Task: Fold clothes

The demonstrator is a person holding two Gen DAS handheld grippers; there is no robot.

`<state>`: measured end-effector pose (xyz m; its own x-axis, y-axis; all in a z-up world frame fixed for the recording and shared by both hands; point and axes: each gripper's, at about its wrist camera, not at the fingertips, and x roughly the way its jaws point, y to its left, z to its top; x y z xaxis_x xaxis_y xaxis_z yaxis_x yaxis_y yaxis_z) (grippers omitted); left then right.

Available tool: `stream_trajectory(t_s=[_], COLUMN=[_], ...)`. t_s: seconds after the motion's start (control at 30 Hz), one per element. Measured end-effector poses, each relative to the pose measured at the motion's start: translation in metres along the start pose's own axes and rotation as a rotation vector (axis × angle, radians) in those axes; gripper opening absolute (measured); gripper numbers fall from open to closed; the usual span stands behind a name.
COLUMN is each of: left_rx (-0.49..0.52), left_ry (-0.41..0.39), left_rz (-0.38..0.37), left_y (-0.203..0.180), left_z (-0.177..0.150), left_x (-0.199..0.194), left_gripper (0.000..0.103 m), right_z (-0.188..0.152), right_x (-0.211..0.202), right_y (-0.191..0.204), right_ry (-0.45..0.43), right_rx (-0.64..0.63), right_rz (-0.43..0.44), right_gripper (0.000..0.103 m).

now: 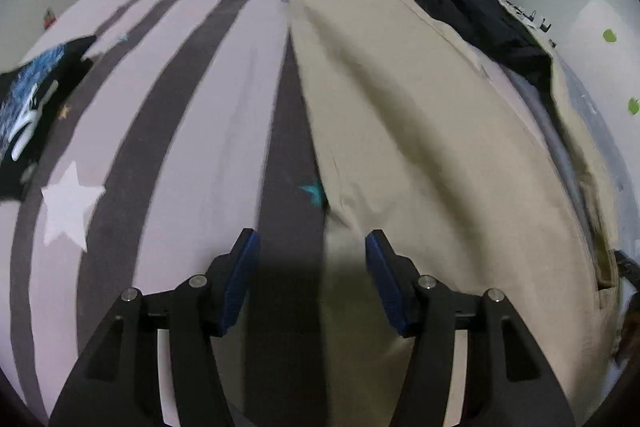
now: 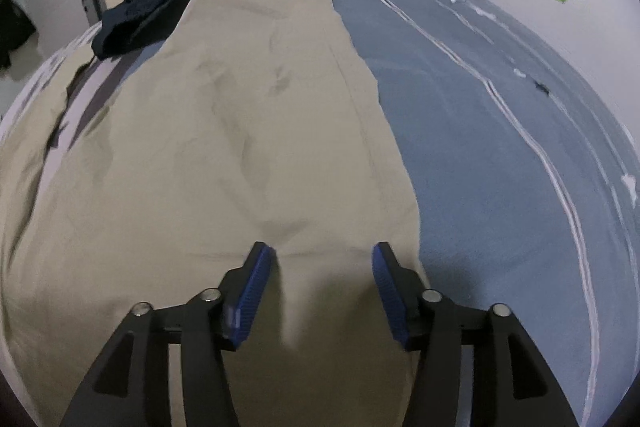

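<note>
Both grippers are hanging wide open right now, gripping nothing. The left gripper point(image 1: 311, 241) is hovering over the left edge of the beige trousers point(image 1: 420, 147), half above the striped bedsheet point(image 1: 192, 131) with its white star point(image 1: 70, 205). The trousers are lying flat, filling the centre and right of that frame. The right gripper point(image 2: 322, 255) is sitting over the same trousers point(image 2: 240, 131), near their right edge where the blue blanket point(image 2: 500, 147) is showing. A dark garment point(image 2: 140, 15) is lying in the upper left.
</note>
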<state>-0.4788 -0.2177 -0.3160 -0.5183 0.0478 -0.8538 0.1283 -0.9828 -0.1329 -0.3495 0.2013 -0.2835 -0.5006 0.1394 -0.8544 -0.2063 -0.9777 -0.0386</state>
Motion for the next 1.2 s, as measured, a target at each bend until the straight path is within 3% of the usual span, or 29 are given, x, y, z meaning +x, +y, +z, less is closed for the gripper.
stream_trajectory(t_s=[0.13,0.27,0.47,0.6,0.7,0.8,0.9,0.93,1.0,1.03,1.07,1.2], left_rx=[-0.139,-0.222,-0.189,-0.134,-0.160,-0.222,-0.186,-0.135,-0.061,-0.043,-0.048,-0.066], left_ry=[-0.028,-0.014,0.053,0.109,0.096,0.114,0.149,0.161,0.162,0.160,0.149,0.109], left_rz=[0.041,0.001,-0.160,-0.174,-0.179,-0.232,-0.300,-0.292,-0.229,-0.201,-0.211,-0.203], left_y=[0.029,0.045,0.033,0.015,0.016,0.021,0.012,0.003,-0.007,-0.008,-0.006,-0.008], left_z=[0.008,0.003,-0.031,-0.059,-0.068,-0.069,-0.072,-0.074,-0.071,-0.071,-0.072,-0.071], left_x=[-0.007,-0.026,-0.046,-0.043,-0.042,-0.043,-0.044,-0.044,-0.042,-0.040,-0.041,-0.056], left_gripper=[0.053,0.053,0.053,0.054,0.054,0.054,0.053,0.049,0.025,0.008,0.001,0.001], right_z=[0.002,0.003,-0.006,-0.020,-0.031,-0.042,-0.056,-0.055,-0.054,-0.053,-0.052,-0.050], right_x=[0.001,-0.001,-0.018,-0.025,-0.031,-0.031,-0.025,-0.025,-0.027,-0.028,-0.031,-0.039], right_y=[-0.006,-0.010,-0.009,-0.014,-0.017,-0.022,-0.023,-0.023,-0.024,-0.024,-0.027,-0.039], right_ry=[0.004,0.008,0.002,0.017,0.027,0.051,0.048,0.050,0.050,0.047,0.035,0.002], right_rx=[-0.001,0.010,0.028,0.033,0.037,0.048,0.044,0.050,0.058,0.059,0.069,0.114], right_rz=[-0.001,-0.001,0.012,0.014,0.016,0.017,0.018,0.021,0.027,0.029,0.025,0.026], right_gripper=[0.054,0.054,0.056,0.056,0.056,0.056,0.058,0.058,0.058,0.058,0.058,0.058])
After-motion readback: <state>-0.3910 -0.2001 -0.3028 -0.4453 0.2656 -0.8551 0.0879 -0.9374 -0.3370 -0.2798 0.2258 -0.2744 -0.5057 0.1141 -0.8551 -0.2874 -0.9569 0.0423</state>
